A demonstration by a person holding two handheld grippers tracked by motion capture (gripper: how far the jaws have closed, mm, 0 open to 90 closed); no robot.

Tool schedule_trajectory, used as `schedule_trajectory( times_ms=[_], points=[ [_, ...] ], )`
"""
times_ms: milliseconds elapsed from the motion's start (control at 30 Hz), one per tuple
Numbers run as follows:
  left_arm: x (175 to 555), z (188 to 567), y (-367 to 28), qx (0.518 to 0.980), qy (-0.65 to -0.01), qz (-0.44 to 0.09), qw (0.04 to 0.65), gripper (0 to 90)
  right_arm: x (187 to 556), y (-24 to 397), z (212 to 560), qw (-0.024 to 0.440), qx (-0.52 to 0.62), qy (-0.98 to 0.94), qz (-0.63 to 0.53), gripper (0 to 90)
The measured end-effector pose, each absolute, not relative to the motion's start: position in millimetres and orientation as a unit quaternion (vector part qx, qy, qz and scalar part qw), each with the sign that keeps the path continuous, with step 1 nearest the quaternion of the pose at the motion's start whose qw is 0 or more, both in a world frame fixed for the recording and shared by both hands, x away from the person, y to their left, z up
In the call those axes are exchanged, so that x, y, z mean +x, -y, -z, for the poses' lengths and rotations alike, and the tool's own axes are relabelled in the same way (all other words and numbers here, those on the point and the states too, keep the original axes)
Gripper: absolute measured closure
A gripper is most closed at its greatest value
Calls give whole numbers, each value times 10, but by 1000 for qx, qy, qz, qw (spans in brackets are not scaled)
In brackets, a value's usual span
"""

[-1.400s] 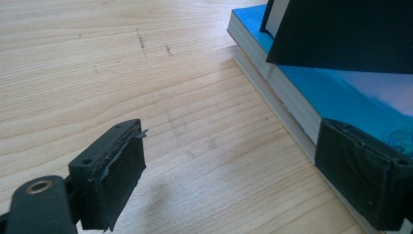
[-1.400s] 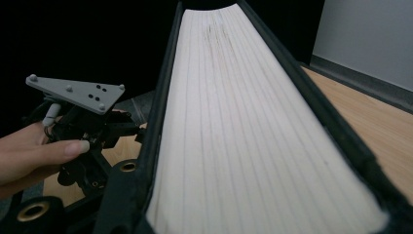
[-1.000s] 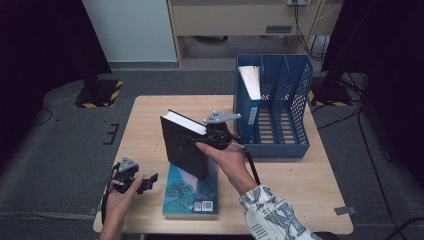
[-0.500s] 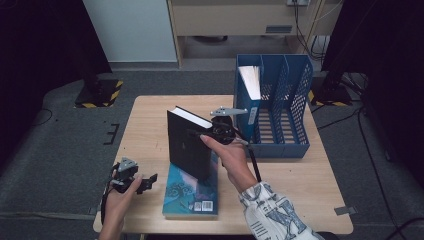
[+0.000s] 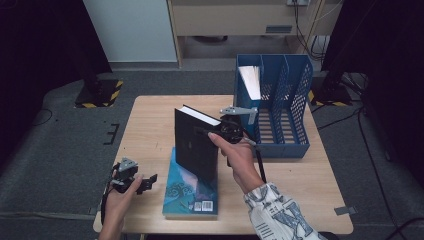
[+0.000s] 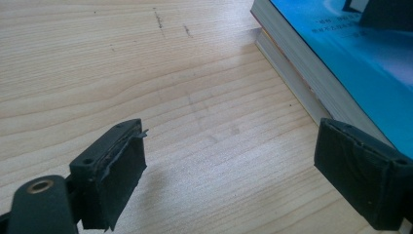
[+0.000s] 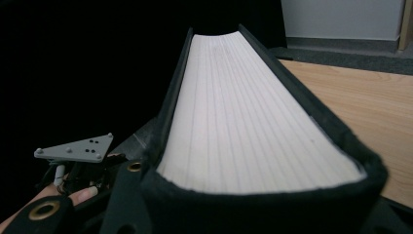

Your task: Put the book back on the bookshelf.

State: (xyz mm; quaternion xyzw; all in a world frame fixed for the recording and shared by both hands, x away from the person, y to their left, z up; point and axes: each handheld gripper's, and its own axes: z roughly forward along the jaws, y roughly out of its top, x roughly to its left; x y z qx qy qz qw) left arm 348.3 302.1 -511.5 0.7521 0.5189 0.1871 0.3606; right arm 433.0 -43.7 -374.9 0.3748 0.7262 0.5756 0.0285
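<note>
Black book [image 5: 196, 147]: upright on teal book [image 5: 191, 192], clamped by right tool [image 5: 226, 132]. Left tool [image 5: 145, 183]: jaws wide apart, empty, over table [image 5: 150, 125]. Blue file rack [image 5: 280, 107]: behind.

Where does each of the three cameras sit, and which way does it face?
High view: above the person's side, looking forward and down on the table; both forearms show.
Left gripper view: on the left hand-held gripper, looking past its open jaws at the blue book.
Right gripper view: on the right hand-held gripper, looking along the black book.
Shared: all three show the left hand-held gripper.
</note>
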Motion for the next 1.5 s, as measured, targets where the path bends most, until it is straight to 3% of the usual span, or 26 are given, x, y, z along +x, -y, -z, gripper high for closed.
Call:
schedule_trajectory(
  times_ms=[1500],
  points=[
    [3540,5234,-3030,752,-529,-201,336,76,3879,1445,3600,70,404,-700,-584,528]
  ],
)
